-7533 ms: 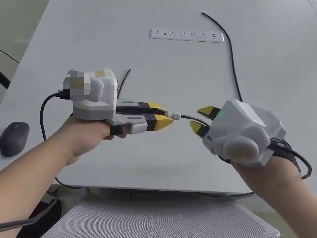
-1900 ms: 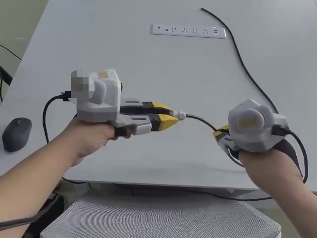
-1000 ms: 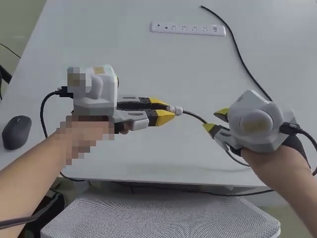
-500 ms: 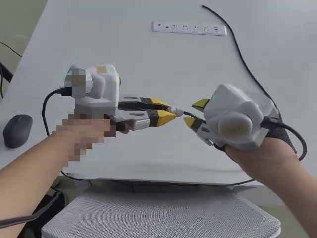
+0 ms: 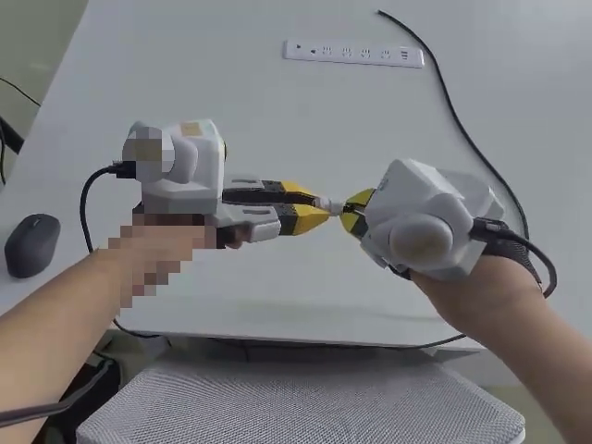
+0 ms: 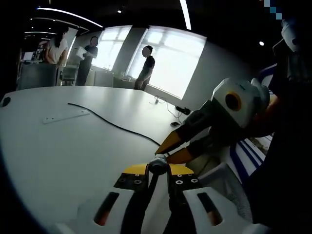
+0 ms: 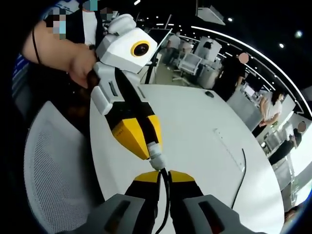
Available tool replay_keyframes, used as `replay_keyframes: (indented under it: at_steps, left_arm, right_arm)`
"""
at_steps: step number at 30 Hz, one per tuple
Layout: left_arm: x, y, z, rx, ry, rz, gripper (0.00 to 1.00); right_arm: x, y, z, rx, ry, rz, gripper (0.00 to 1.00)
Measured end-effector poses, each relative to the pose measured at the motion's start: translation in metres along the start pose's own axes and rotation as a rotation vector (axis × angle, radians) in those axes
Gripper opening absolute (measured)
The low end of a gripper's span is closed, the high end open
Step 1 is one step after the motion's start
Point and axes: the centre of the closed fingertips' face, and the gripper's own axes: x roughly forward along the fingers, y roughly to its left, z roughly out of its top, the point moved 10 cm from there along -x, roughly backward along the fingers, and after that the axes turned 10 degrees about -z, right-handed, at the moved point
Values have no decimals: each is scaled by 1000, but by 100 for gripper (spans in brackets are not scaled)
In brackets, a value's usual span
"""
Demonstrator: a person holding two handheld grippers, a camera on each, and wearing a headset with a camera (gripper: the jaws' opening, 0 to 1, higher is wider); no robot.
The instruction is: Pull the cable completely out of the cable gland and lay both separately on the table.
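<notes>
Over the worktop's [image 5: 277,120] near edge the left claw [image 5: 314,211] clamps the cable gland [image 6: 158,165] — nose to nose with the right claw [image 5: 352,209], seemingly closed on the cable [image 7: 167,187].

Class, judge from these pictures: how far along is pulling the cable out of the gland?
Done: the left gripper clamps the cable gland. In hand: the right gripper has its jaws closed around the cable just beside the cable gland, ready to pull. Left: the cable is not yet out of the cable gland, and neither lies on the table.
</notes>
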Motion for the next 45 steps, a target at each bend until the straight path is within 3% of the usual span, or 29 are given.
replay_keyframes:
  at_steps: [8, 37, 45]
  left_arm:
    - [0, 2, 0, 0, 4, -1, 15]
    - [4, 4, -2, 3, 23, -4, 15]
    - [3, 2, -3, 0, 21, -4, 15]
  right_arm:
    - [3, -1, -3, 18, 9, -2, 0]
    - [9, -6, -26, 207, 62, -12, 0]
    - [10, -5, -31, 213, 79, -18, 0]
